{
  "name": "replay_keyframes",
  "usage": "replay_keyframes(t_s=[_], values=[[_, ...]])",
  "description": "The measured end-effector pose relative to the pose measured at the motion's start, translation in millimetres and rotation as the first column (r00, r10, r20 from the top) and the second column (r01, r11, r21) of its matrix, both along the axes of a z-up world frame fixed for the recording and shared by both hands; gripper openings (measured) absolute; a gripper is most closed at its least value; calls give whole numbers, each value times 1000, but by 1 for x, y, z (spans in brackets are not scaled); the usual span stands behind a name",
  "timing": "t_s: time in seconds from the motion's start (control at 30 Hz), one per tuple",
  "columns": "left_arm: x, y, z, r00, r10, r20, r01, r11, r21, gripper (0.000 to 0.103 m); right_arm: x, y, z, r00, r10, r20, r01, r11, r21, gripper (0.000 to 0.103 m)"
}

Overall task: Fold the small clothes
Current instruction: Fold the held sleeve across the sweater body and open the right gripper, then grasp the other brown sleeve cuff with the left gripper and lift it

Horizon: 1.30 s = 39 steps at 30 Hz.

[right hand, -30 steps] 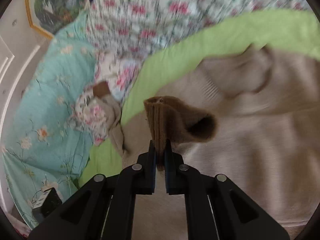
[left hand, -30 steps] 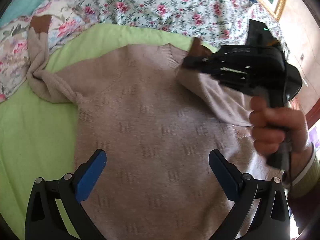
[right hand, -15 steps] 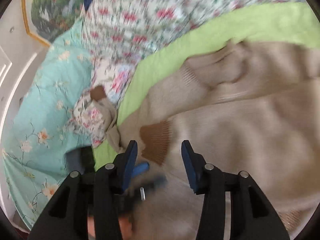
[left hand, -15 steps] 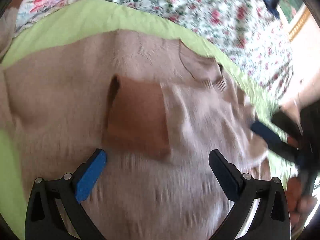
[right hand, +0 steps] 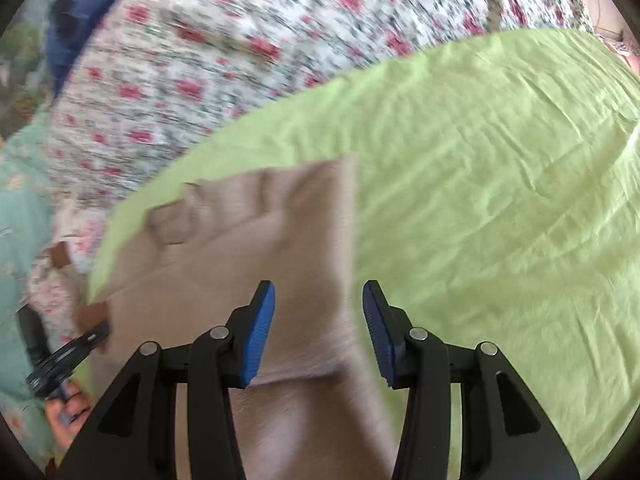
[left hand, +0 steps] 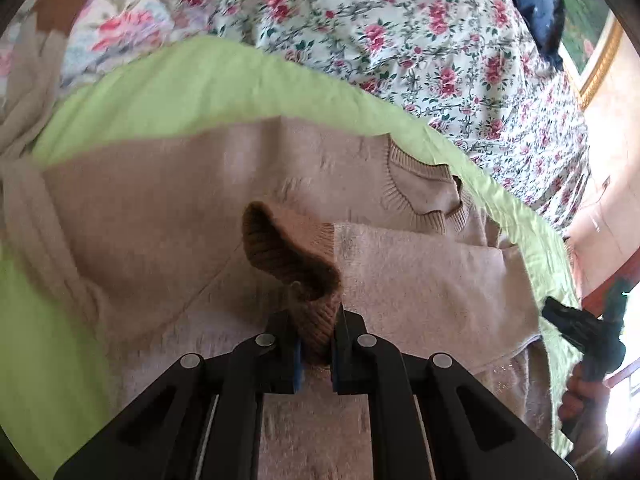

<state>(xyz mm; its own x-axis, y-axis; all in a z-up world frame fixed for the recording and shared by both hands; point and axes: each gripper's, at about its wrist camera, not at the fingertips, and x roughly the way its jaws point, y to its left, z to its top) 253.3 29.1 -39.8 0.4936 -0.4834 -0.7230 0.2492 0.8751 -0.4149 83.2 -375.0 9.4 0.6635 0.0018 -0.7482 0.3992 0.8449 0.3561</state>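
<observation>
left gripper (left hand: 316,354): black linkage, silver screws, blue pads | right gripper (right hand: 318,332): same, ribbed blue pads | bare-skinned hands on the handles

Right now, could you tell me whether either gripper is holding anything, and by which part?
The left gripper holds the beige sweater by the brown cuff of its folded-in sleeve. The right gripper is open, holding nothing.

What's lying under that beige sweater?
A green sheet shows around the sweater, over a flowered bedspread. What lies directly beneath the sweater is covered. The left gripper pinches its brown cuff.
</observation>
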Motion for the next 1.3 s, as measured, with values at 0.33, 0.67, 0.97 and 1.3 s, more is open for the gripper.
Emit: replay_keyframes(t_s=[0.33,0.67,0.97,1.3], values=[[-11,-22,13,996,-75,48,73,996,47,9,30,-13,-7,996,46,-75,-50,997,-56,8],[-10,-8,-4,998,-58,-12,59,996,64,22,13,31,7,998,43,-45,-49,987,-151,25],[-23,65,41,994,56,93,-68,990,126,33,-4,45,-12,994,67,-83,-69,997,-27,30],[101,178,89,903,380,199,-419,882,214,80,-15,117,20,966,256,21,-257,966,28,37]])
